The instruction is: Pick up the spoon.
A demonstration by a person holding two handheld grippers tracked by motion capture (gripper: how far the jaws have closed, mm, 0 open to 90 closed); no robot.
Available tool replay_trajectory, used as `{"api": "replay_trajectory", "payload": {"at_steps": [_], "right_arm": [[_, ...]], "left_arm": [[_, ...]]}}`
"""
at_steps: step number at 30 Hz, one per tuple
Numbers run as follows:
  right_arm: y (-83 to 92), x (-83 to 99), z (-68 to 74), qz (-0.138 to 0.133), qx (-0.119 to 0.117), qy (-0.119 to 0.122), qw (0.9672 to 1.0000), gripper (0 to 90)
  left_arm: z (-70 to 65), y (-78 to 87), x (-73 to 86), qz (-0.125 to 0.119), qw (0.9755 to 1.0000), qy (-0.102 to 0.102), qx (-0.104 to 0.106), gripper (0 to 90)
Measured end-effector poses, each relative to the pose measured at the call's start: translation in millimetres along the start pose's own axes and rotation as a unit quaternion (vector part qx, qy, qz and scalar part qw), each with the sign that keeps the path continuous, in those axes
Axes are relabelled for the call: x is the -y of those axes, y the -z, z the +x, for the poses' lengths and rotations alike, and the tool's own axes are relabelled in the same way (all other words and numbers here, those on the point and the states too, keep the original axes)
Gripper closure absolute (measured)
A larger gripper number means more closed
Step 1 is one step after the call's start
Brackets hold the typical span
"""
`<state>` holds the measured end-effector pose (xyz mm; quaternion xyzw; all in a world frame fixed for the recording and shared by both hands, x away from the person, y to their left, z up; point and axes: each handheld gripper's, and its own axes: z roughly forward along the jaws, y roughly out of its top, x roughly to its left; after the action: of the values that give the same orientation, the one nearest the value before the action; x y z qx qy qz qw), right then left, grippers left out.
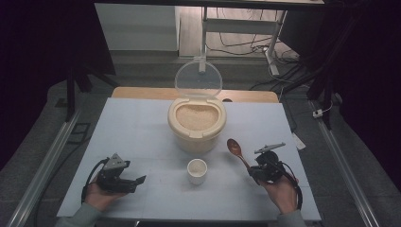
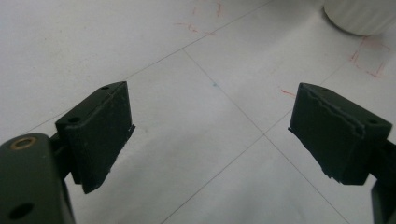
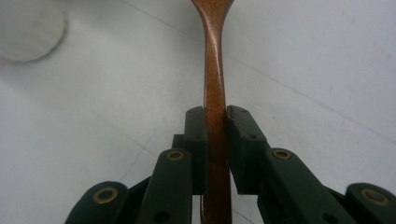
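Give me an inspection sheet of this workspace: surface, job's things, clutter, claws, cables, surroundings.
Surface: pale table, faint grid lines and red marks.
Job's things: wooden spoon; open rice container, clear lid raised; white cup in front of it, contents not discernible.
Clutter: nothing seen.
Claws: left claw open, nothing between its jaws; right claw shut on the spoon handle.
Cables: one trails from each claw; more on the floor behind the table.
Surroundings: dark room, metal frame legs behind.

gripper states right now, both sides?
Left gripper: open, nothing between the jaws, over bare table.
Right gripper: shut on the wooden spoon, clamped on its handle.
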<state>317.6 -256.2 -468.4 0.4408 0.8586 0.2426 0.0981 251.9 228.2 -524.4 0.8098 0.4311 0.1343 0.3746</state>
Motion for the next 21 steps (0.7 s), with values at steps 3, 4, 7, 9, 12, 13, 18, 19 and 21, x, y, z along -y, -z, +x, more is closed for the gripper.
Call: {"api": "replay_trajectory", "payload": {"at_steps": [3,4,7,9,12,13,18,19,21], "right_arm": [[9.1,-1.1,1.0,-0.010,-0.014,0.029,0.9994,78.3],[11.7,-1.2,1.6,-0.013,-0.019,0.031,0.9993,78.3],[19.4,-1.5,3.7,-0.020,-0.031,0.048,0.9982,78.3],[25.3,-1.3,5.5,-0.026,-0.037,0.055,0.9975,78.3],[32.2,-0.3,6.9,-0.033,-0.050,0.070,0.9958,78.3],[33.5,-0.3,7.7,-0.033,-0.053,0.072,0.9954,78.3],[37.2,-0.8,12.8,-0.039,-0.069,0.096,0.9922,78.3],[37.2,-0.8,12.8,-0.039,-0.069,0.096,0.9922,78.3],[37.9,-0.7,14.7,-0.042,-0.084,0.110,0.9895,78.3]], "left_arm": [[-0.8,-0.2,-0.2,-0.001,1.0000,0.001,0.000,13.0],[-1.0,-0.4,-0.2,-0.001,1.0000,0.001,0.000,12.9],[-1.1,-0.5,-0.3,-0.001,1.0000,0.000,-0.001,12.9],[-0.9,-0.6,-0.3,-0.001,1.0000,0.001,0.000,12.9],[-0.4,-0.6,-0.3,0.000,1.0000,0.000,0.000,12.9],[-0.2,-0.8,-0.4,0.000,1.0000,0.000,0.000,12.9],[-0.1,-0.7,-0.4,-0.001,1.0000,0.000,0.000,13.0],[-0.1,-0.7,-0.4,-0.001,1.0000,0.000,0.000,13.0],[0.0,-0.6,-0.3,-0.001,1.0000,0.000,0.000,13.0]]}}
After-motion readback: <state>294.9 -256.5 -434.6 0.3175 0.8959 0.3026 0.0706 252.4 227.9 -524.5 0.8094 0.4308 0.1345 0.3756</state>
